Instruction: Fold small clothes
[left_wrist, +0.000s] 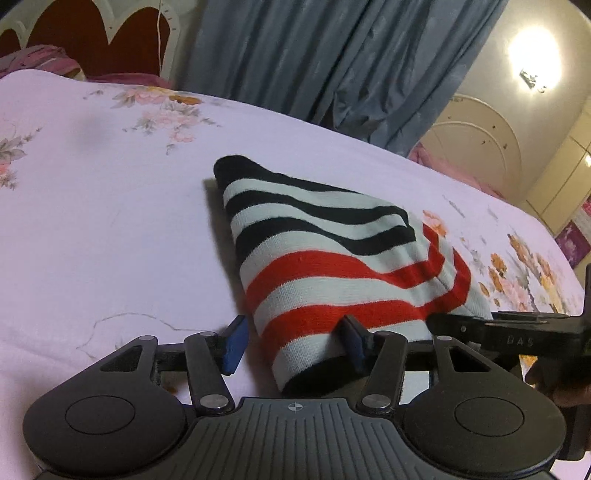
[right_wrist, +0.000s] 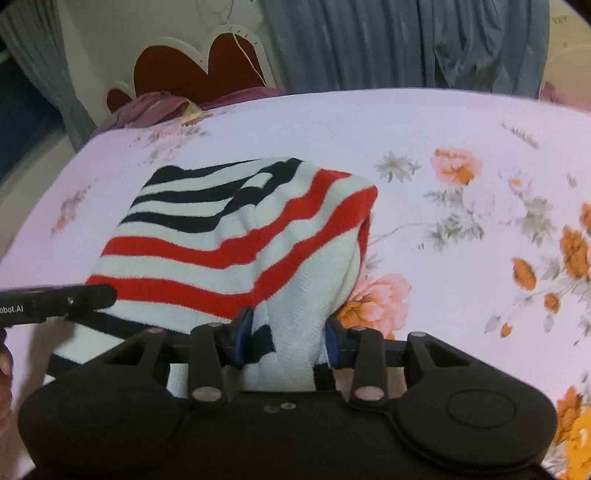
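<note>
Striped knit, black, white and red, lies folded on the bed: the small garment (left_wrist: 332, 258) (right_wrist: 236, 236) sits on the floral bedsheet (left_wrist: 110, 221) (right_wrist: 443, 147), with both tools at its near edge. The left gripper (left_wrist: 293, 341) has its jaws spread wide; the garment's near left corner lies between them, one blue pad clear of the cloth and the other pressed against it. The right gripper (right_wrist: 286, 338) has its jaws spread too, with a bunched white fold of the garment's near right corner filling the gap between the pads. Each tool's black body pokes into the other's view beside the garment.

Beyond the garment the sheet runs bare to the far edge of the bed, and to either side of it as well. Past that edge hangs a grey-blue curtain (left_wrist: 332, 55) (right_wrist: 406, 40). Left of the garment, further off, stand a red-and-white headboard (left_wrist: 92, 29) (right_wrist: 207, 70) and a heap of pink bedding (left_wrist: 40, 61) (right_wrist: 159, 107).
</note>
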